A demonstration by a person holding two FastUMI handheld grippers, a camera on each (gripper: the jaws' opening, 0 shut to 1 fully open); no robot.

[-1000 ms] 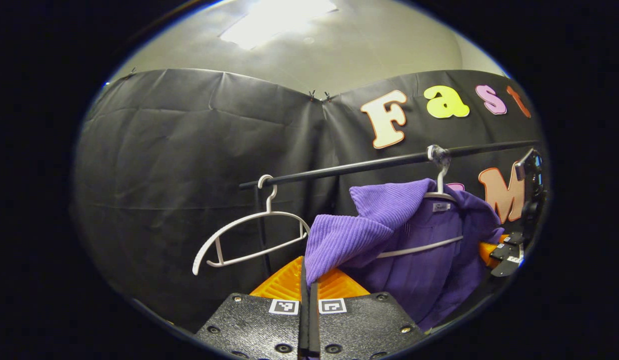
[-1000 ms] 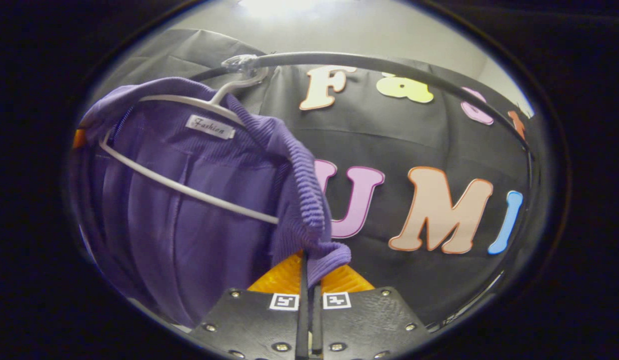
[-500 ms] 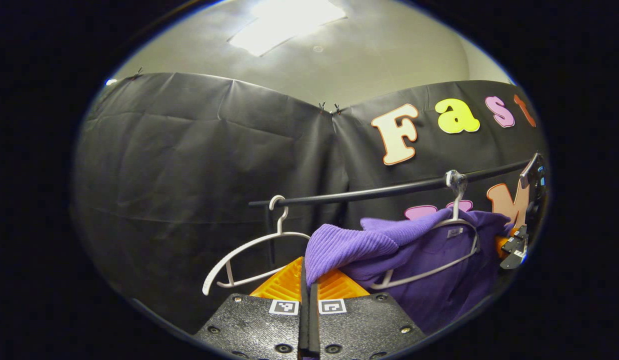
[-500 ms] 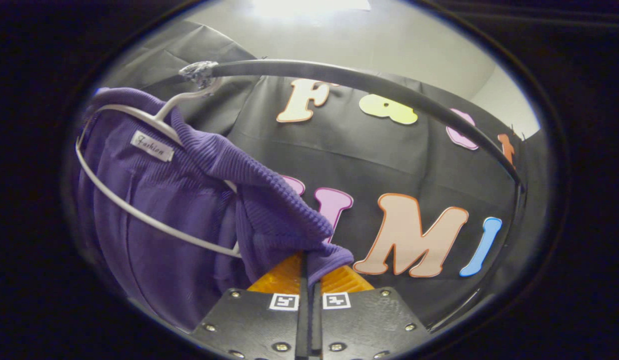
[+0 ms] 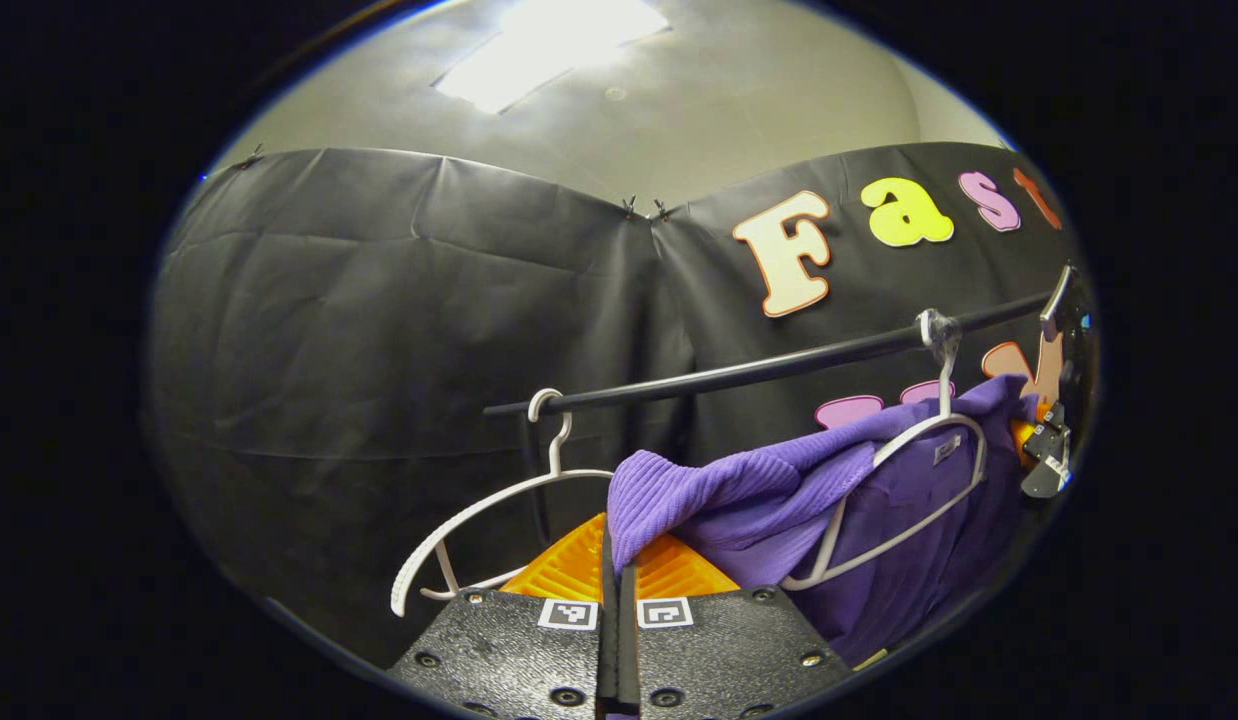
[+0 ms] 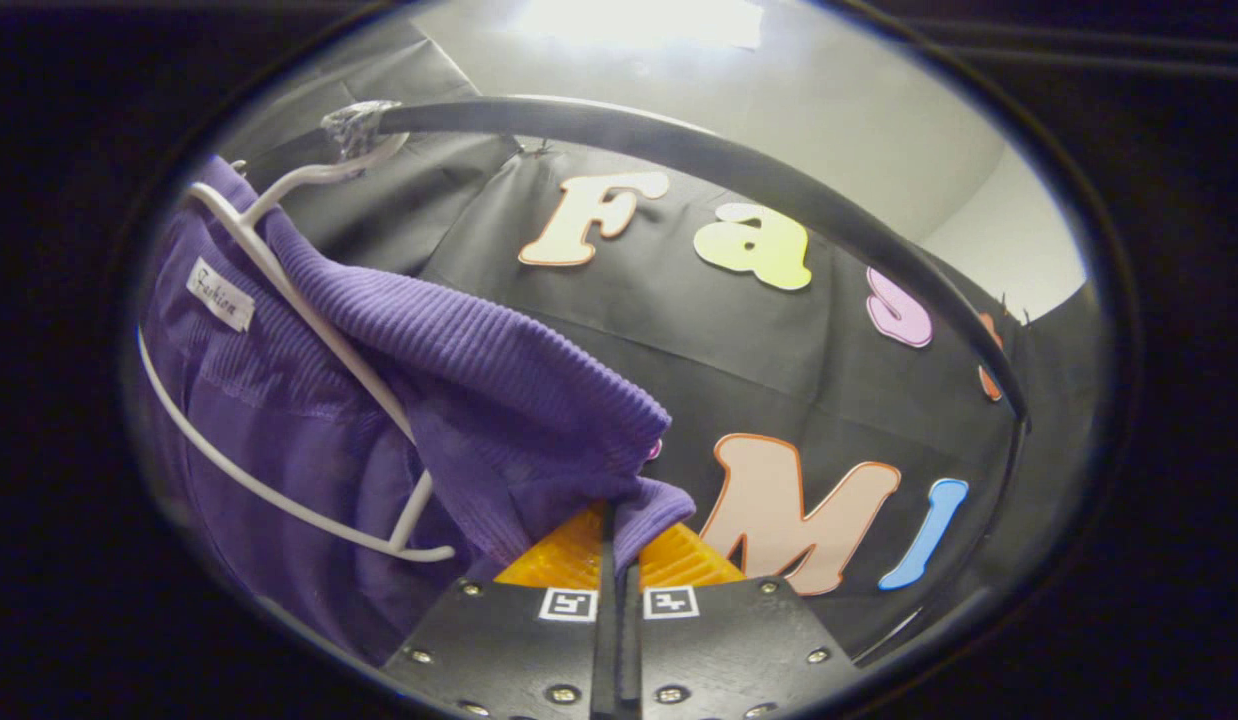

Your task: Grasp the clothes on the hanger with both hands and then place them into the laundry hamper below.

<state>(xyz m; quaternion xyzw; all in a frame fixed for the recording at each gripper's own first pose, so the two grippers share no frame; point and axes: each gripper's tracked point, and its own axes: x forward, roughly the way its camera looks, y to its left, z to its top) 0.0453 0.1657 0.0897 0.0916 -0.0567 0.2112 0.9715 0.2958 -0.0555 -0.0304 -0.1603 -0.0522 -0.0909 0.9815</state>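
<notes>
Sweater (image 5: 739, 490) farther off hanger (image 5: 909, 490)

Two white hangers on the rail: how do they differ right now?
The near hanger is bare; the far hanger carries the purple garment, which both claws, left claw and right claw, pinch. The bare hanger hooks on near the rail's end; the loaded one sits further along. Both are white and hooked on that rail.

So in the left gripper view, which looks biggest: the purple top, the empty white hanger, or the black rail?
1. Black rail, the longest.
2. Purple top and empty white hanger look about alike; the top sits nearer the camera, so I won't rank them.
</notes>
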